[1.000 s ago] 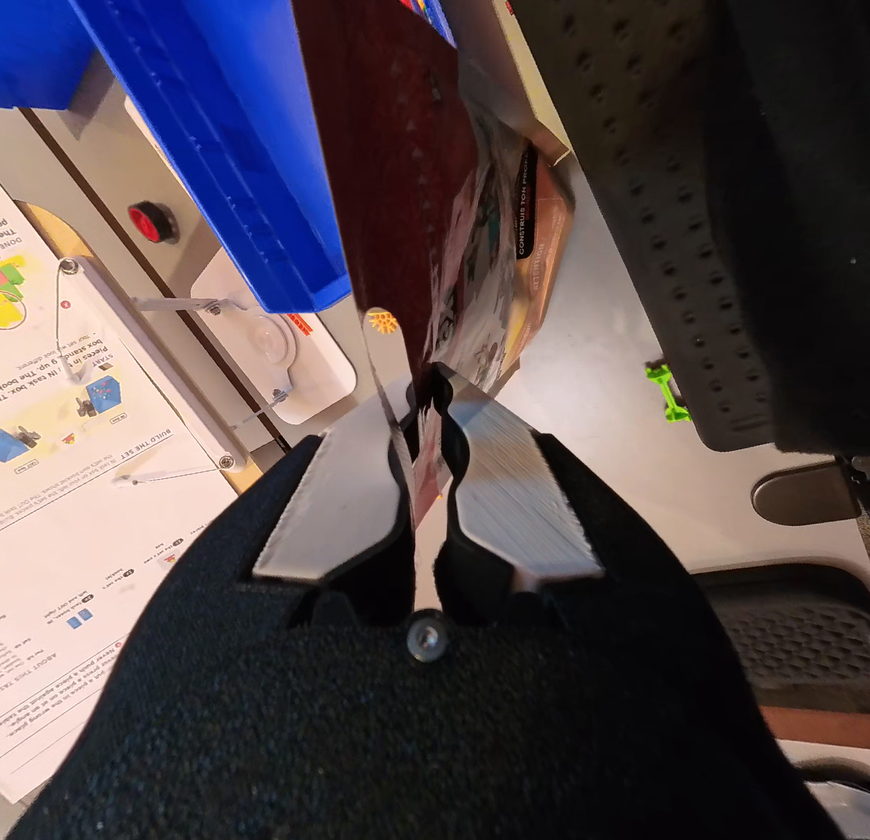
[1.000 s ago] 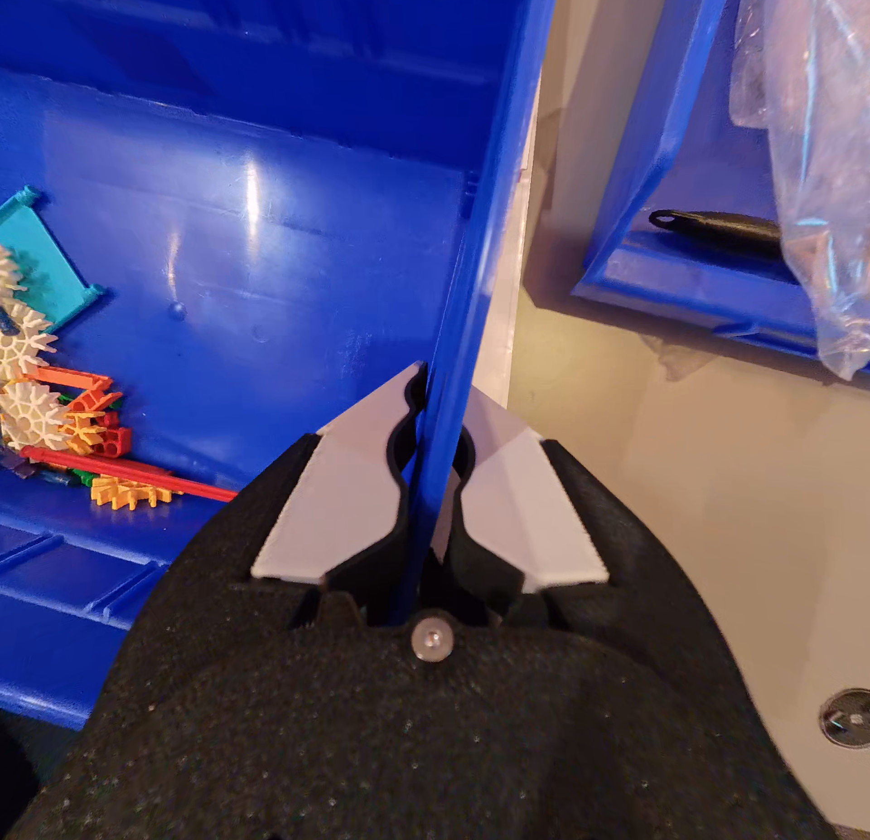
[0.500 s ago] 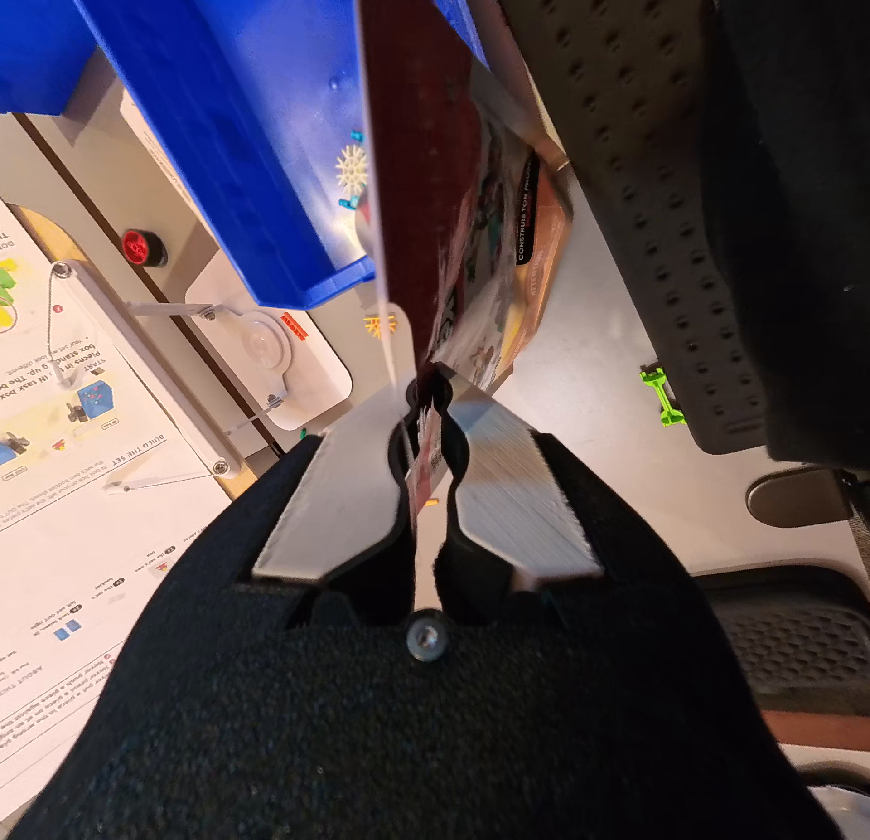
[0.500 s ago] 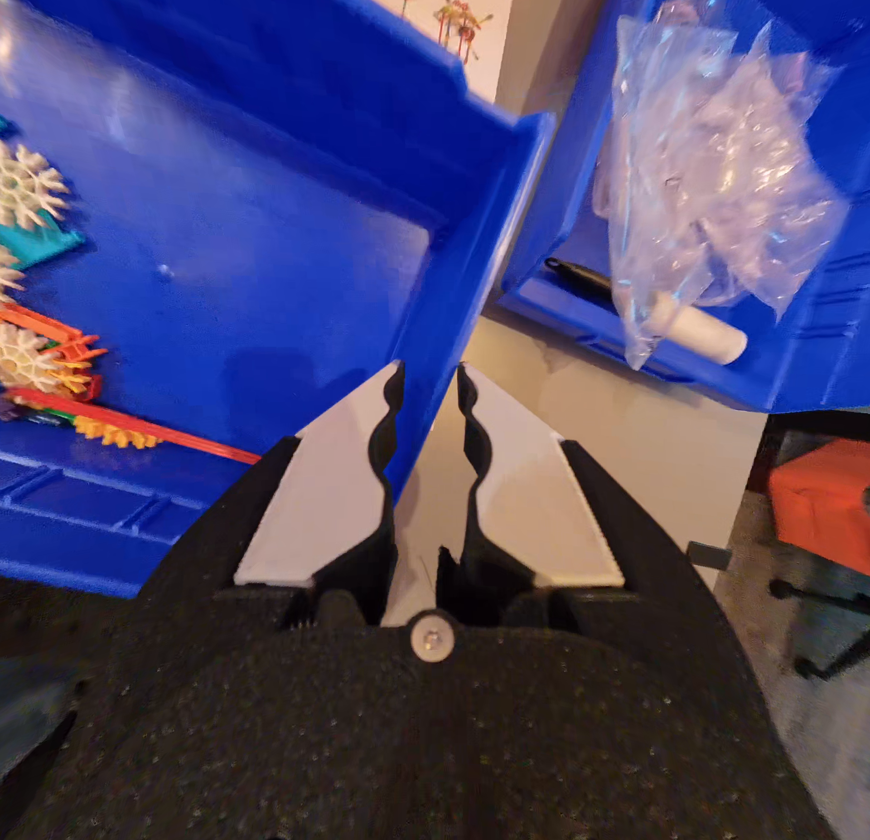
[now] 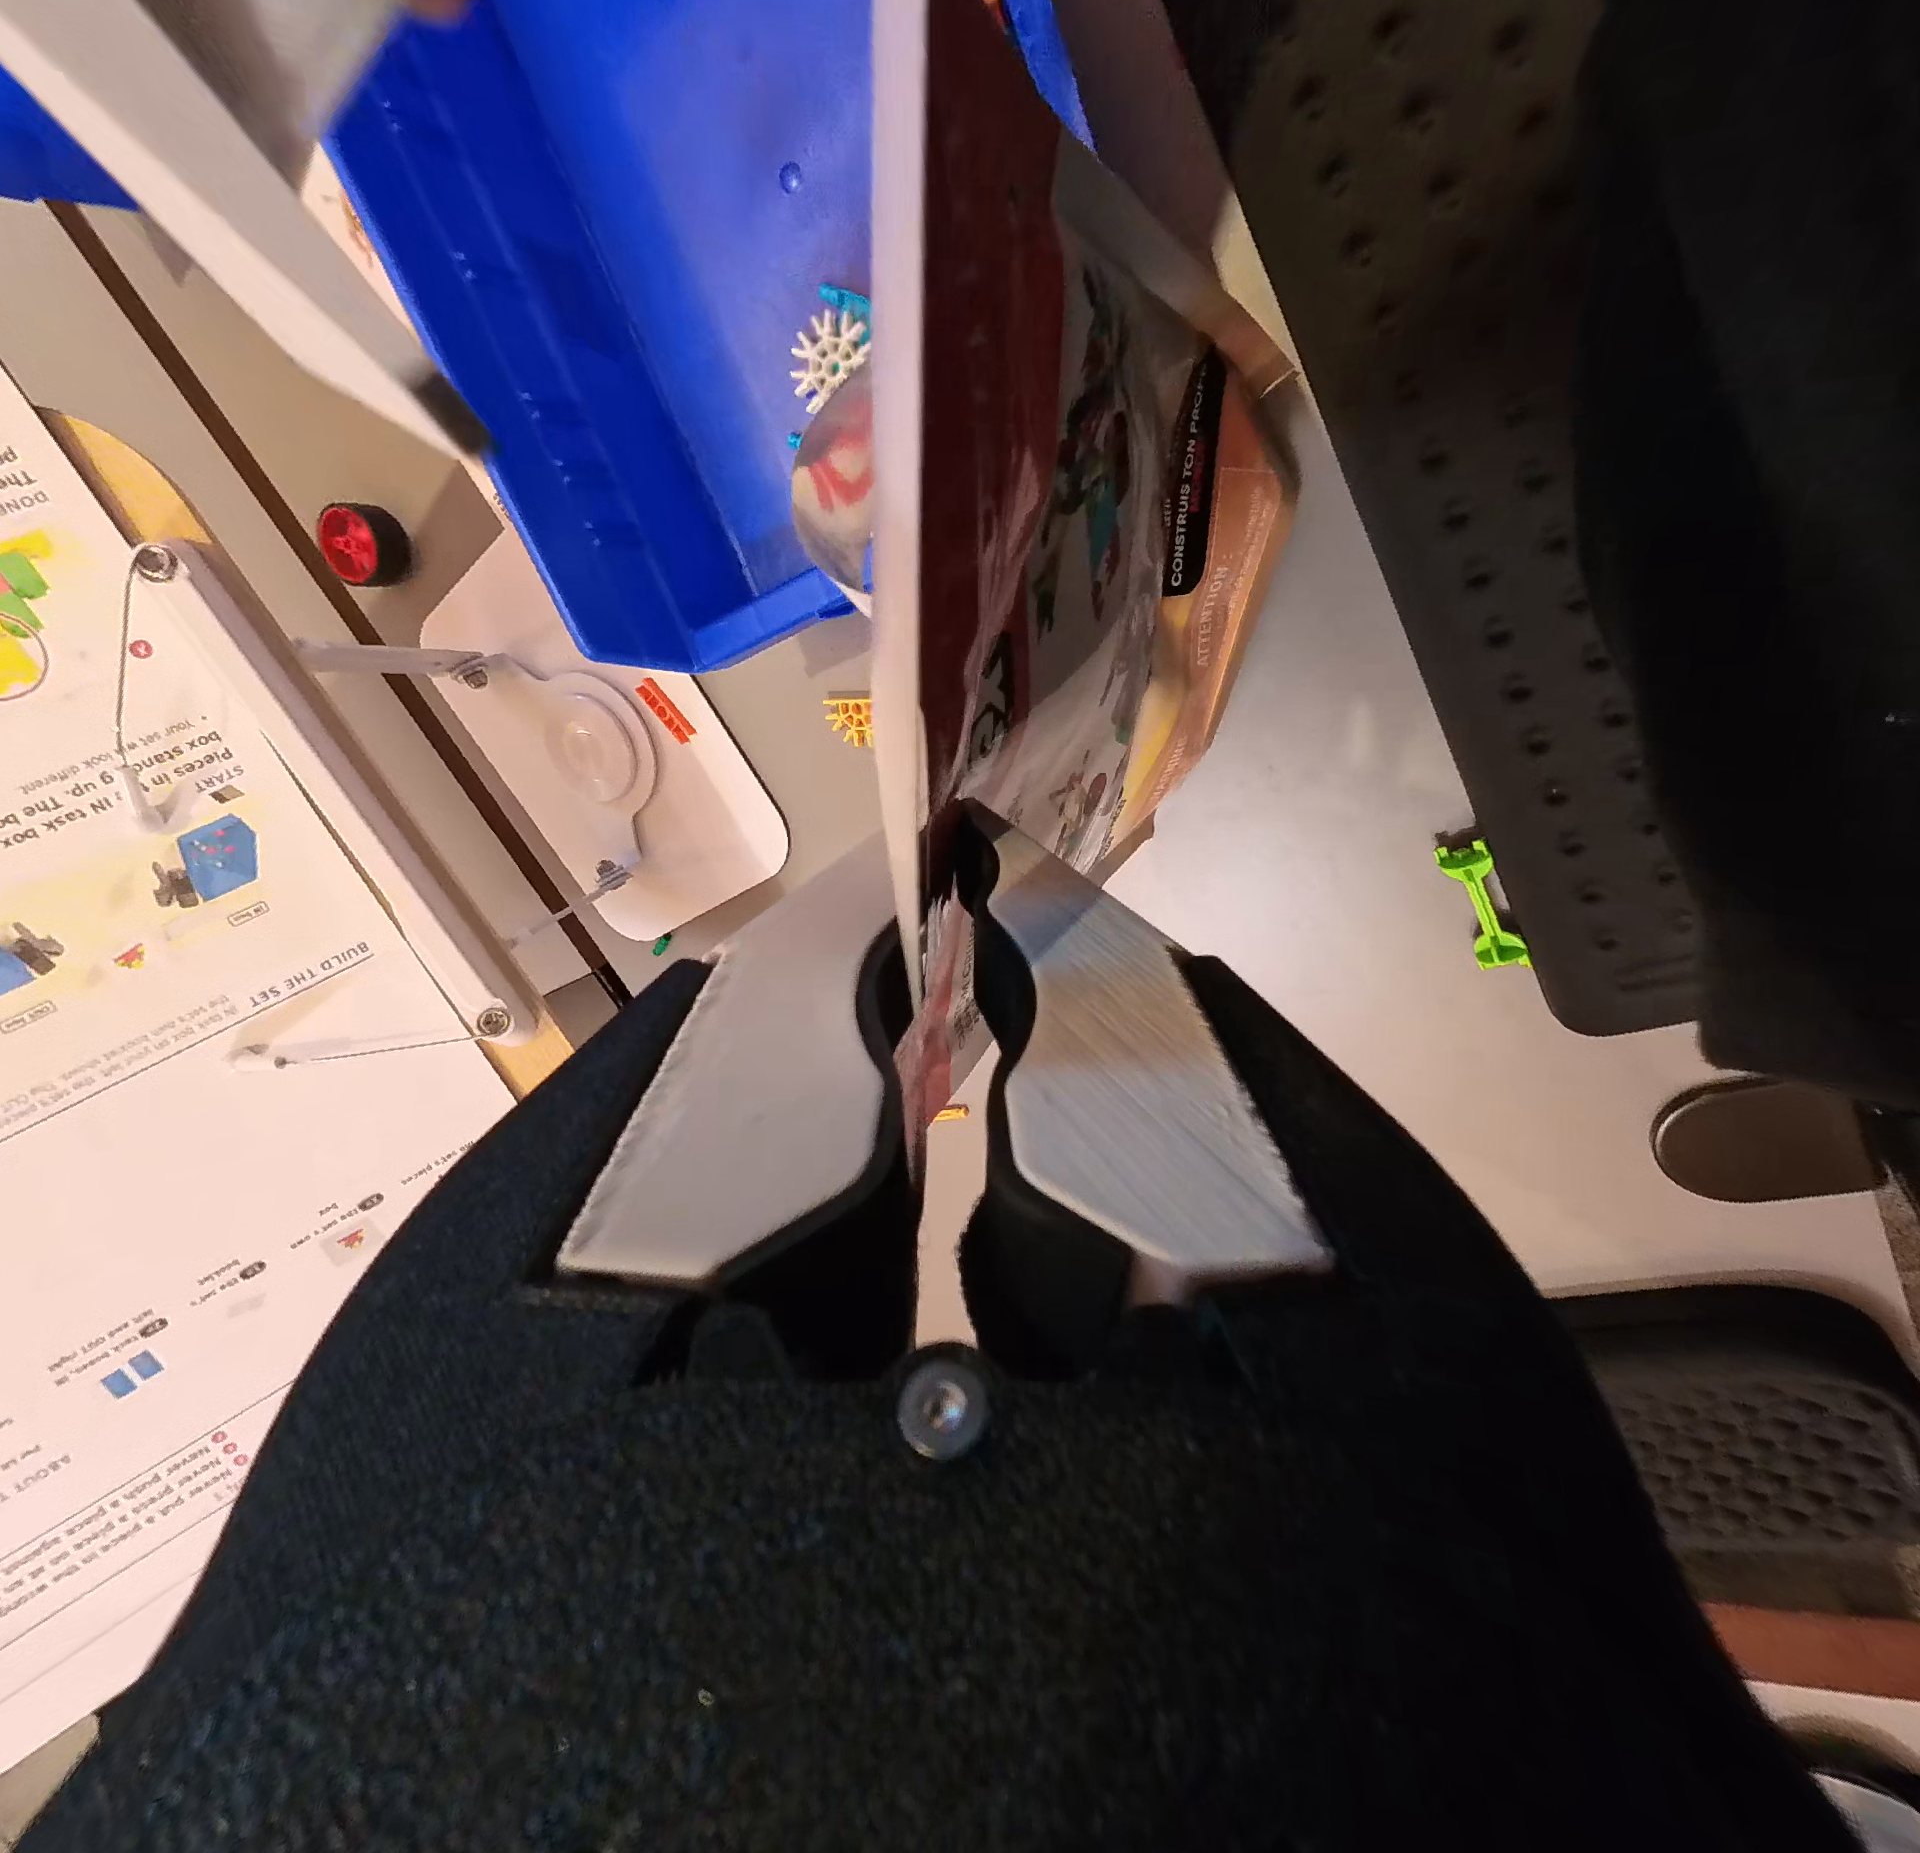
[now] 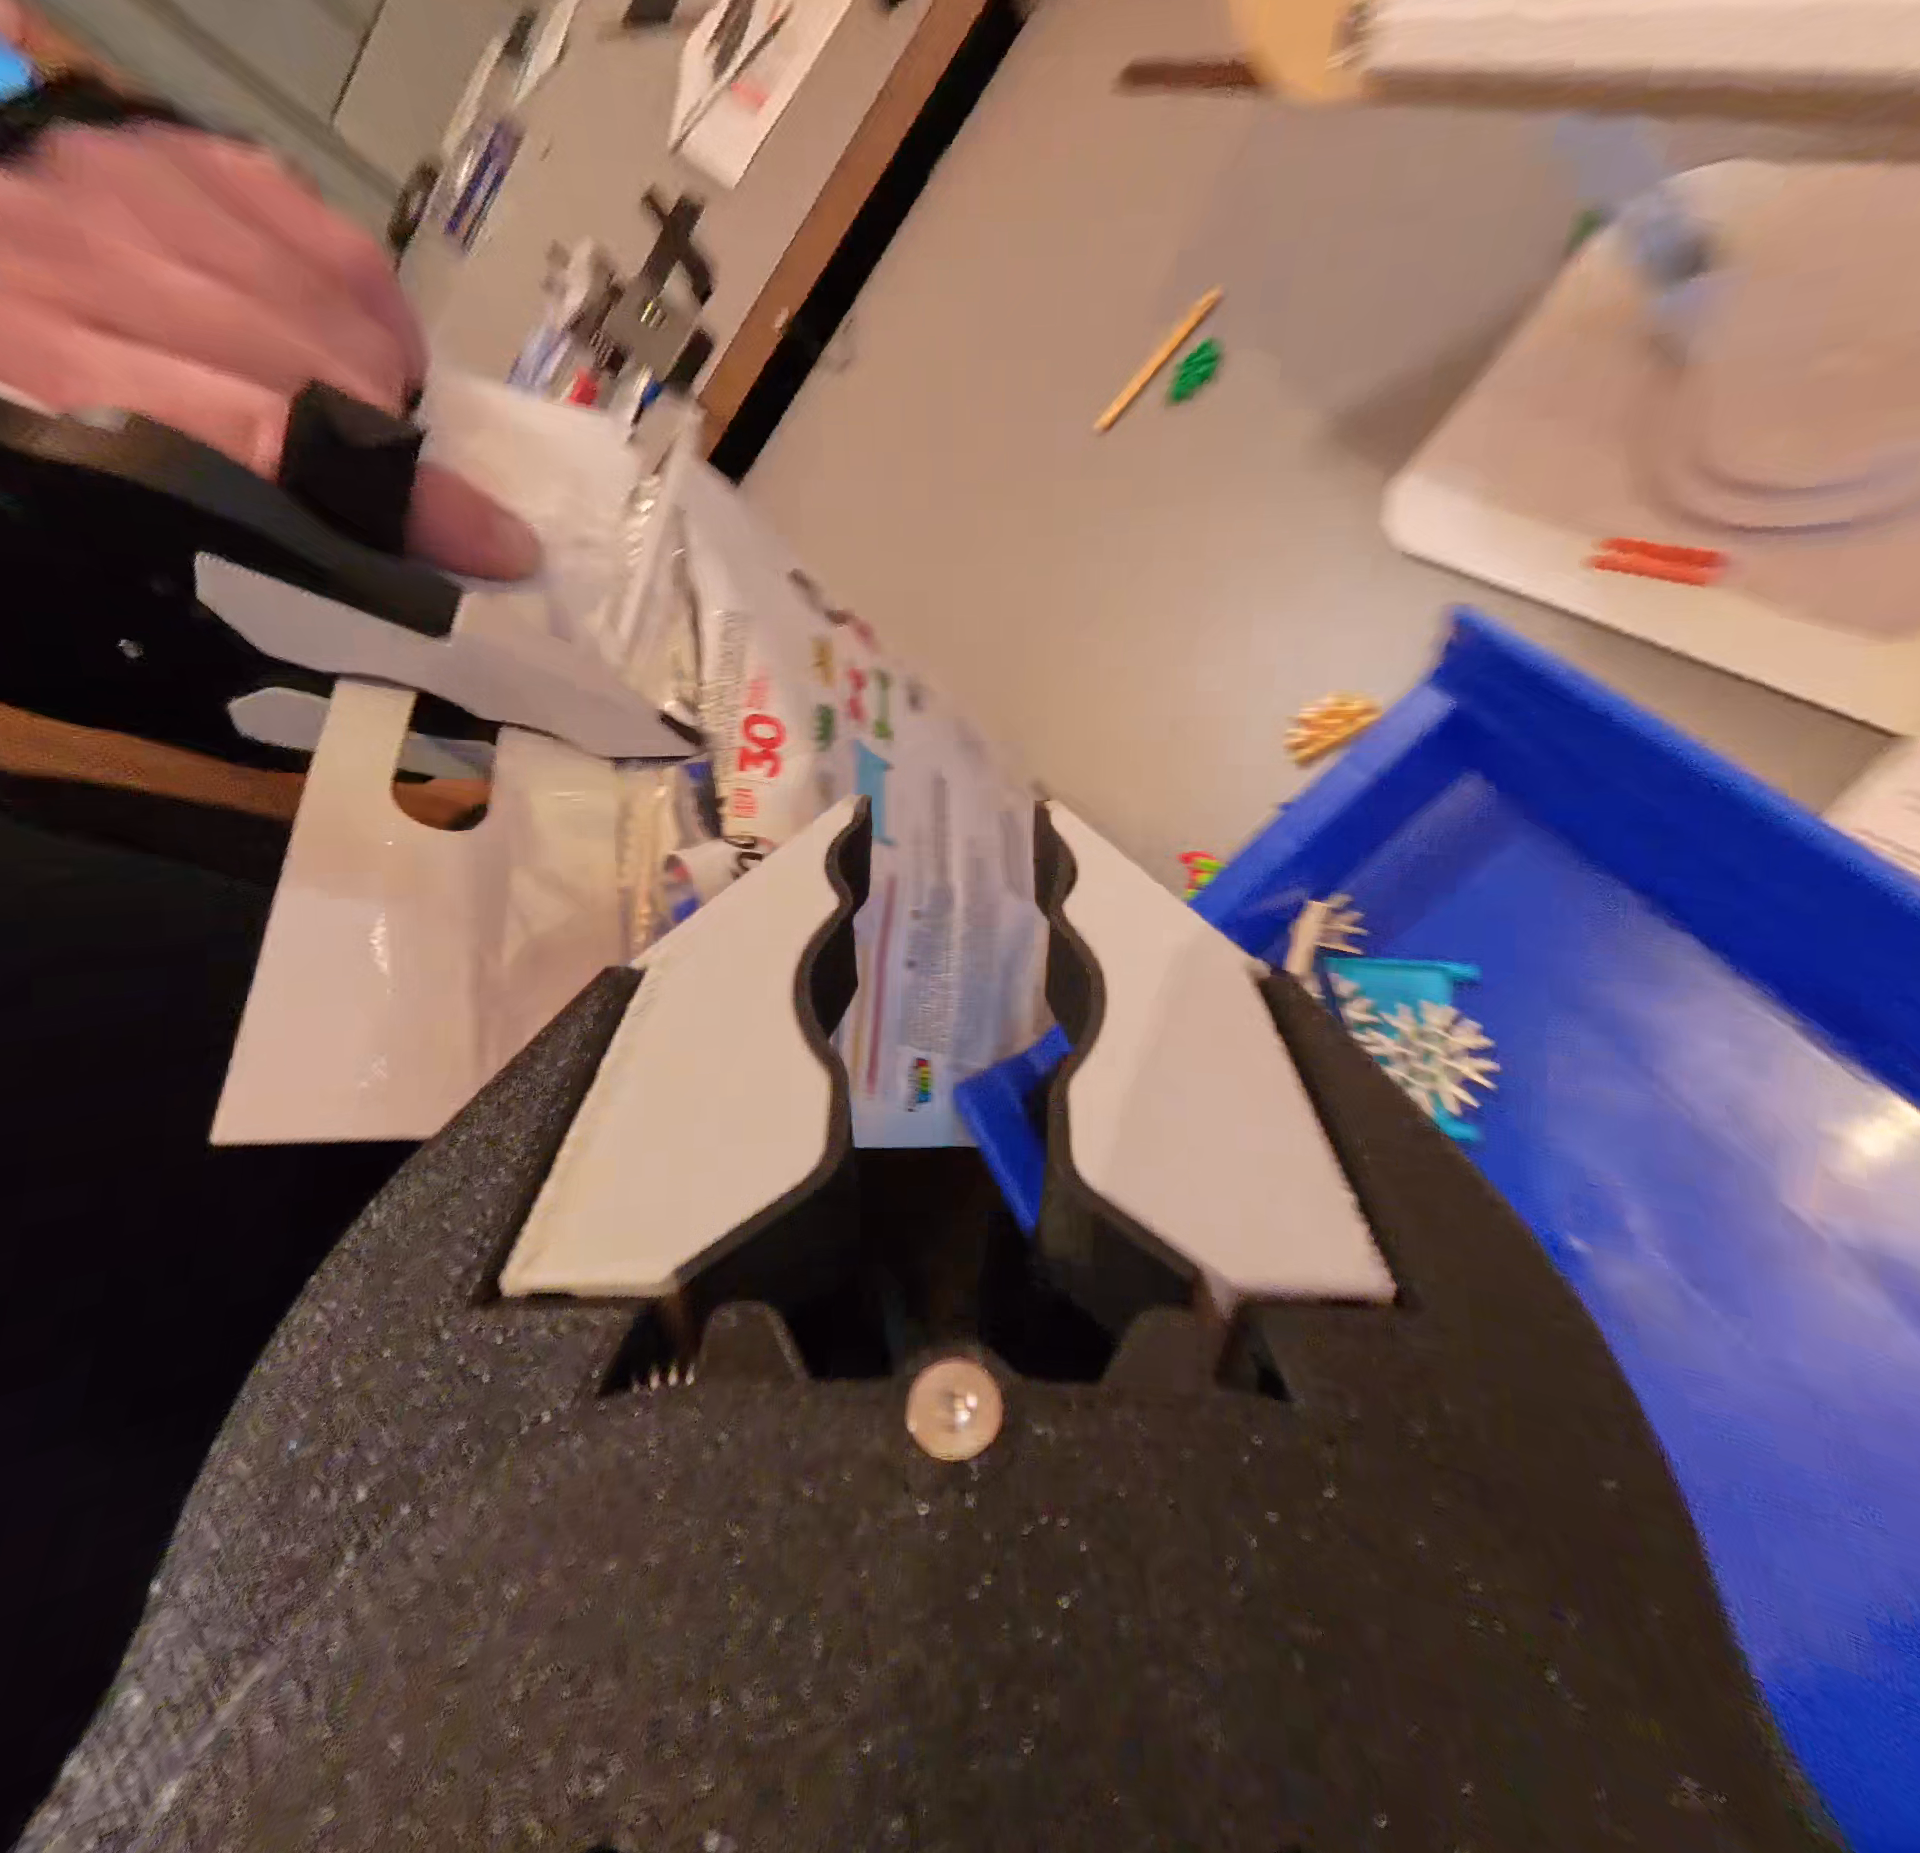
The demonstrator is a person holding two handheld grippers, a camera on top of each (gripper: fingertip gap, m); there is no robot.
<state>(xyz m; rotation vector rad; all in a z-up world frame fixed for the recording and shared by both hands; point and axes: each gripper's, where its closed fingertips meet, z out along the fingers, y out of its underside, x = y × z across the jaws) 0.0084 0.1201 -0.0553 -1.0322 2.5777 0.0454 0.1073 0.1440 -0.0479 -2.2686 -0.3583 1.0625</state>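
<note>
My left gripper (image 5: 940, 868) is shut on the flap of a printed toy box (image 5: 997, 453), which stands edge-on before it. In the right wrist view the box (image 6: 925, 930) lies ahead, with the left gripper (image 6: 447, 660) and a hand (image 6: 208, 276) on its far end. My right gripper (image 6: 951, 827) is open and empty, just above the box and the corner of a blue bin (image 6: 1662, 743). The bin (image 5: 540, 369) holds white snowflake-shaped connectors (image 6: 1423, 1050). A blurred finger of the right gripper (image 5: 208, 193) shows at the top left of the left wrist view.
A yellow connector (image 5: 847, 717) lies on the grey table by the bin. A white device (image 5: 613, 764), a red wheel (image 5: 358, 544) and instruction sheets (image 5: 156, 1076) are at the left. A green piece (image 5: 1481, 904) lies by a black perforated chair (image 5: 1455, 453).
My right gripper let go of the blue bin's wall, opened, pulled back and swung round to face the box. The bin has shifted. My left gripper keeps its hold on the box.
</note>
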